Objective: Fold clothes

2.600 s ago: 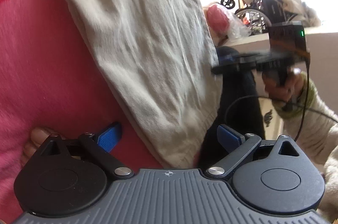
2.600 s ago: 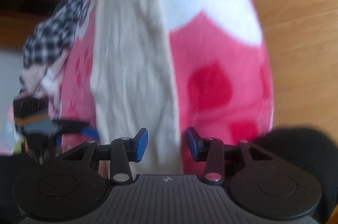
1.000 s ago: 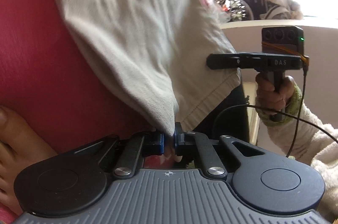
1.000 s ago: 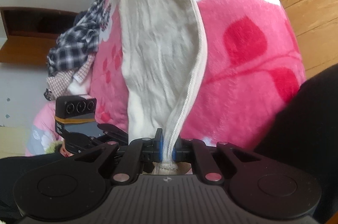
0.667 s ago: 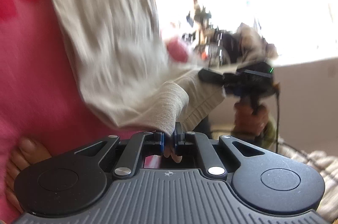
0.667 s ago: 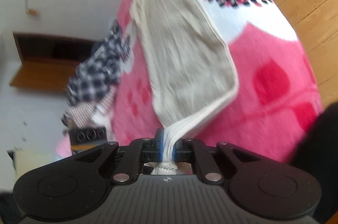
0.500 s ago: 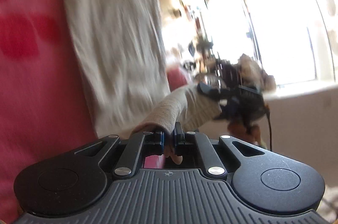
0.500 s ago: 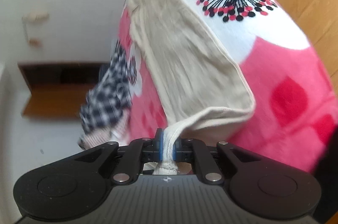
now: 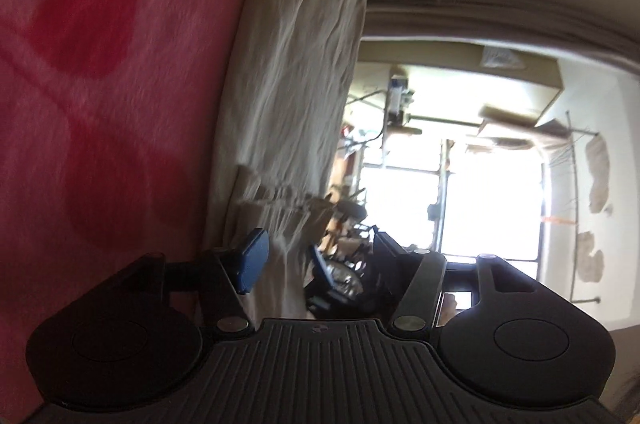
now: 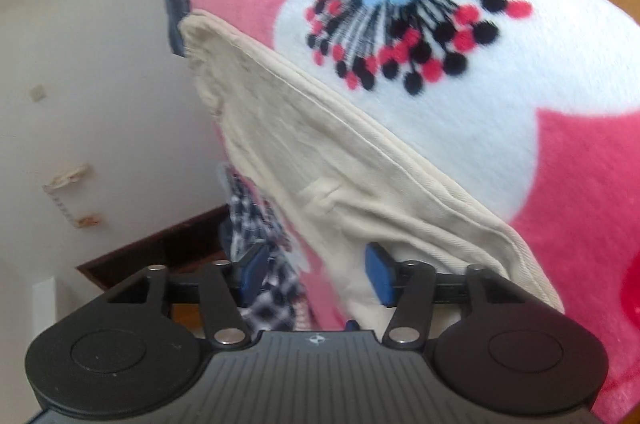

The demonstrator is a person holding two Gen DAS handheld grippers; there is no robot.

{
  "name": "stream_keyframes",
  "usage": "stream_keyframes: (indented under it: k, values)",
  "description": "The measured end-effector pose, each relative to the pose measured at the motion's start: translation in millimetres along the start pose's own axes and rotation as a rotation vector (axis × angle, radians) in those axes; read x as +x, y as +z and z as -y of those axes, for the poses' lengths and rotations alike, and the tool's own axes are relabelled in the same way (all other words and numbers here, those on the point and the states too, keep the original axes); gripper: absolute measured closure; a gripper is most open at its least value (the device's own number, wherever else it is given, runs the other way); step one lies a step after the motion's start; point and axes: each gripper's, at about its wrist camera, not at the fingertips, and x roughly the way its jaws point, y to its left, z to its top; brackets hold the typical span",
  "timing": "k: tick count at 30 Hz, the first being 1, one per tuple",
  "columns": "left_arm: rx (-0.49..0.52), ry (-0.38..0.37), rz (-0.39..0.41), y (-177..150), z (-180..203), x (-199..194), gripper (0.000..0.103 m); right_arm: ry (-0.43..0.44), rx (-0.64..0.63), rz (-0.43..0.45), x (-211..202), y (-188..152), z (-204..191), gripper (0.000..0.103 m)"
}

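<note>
Our left gripper [image 9: 316,260] and right gripper [image 10: 316,274] stand with jaws just opened, blue pads clear of cloth, having let go so the fold can settle. The wrinkled cream cotton garment [image 10: 332,164] lies doubled on the fleecy pink flowered blanket [image 10: 500,104], its hem between the right jaws, running toward eleven o'clock; a checked shirt [image 10: 260,224] waits at nine.
</note>
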Motion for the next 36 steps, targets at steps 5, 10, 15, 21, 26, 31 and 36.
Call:
stream_keyframes:
  k: [5,10,15,21,26,31,36]
  values:
    - [0.147,0.088,0.068,-25,23,16,0.044,-0.002,-0.121,0.015,-11,-6,-10,0.043]
    - [0.509,0.385,0.036,-65,57,47,0.045,-0.175,-0.563,0.102,-19,-38,-54,0.045]
    - [0.809,0.591,0.003,-104,81,93,0.053,-0.515,-1.15,0.188,16,-86,-88,0.062]
    - [0.902,0.678,-0.001,-107,90,122,0.064,-0.661,-1.402,0.192,47,-107,-85,0.078]
    - [0.908,0.697,0.008,-98,92,123,0.071,-0.688,-1.489,0.196,47,-110,-78,0.098]
    - [0.913,0.698,0.028,-98,89,109,0.073,-0.656,-1.512,0.257,38,-117,-82,0.103]
    - [0.921,0.703,0.043,-98,88,88,0.073,-0.626,-1.466,0.284,38,-107,-82,0.103]
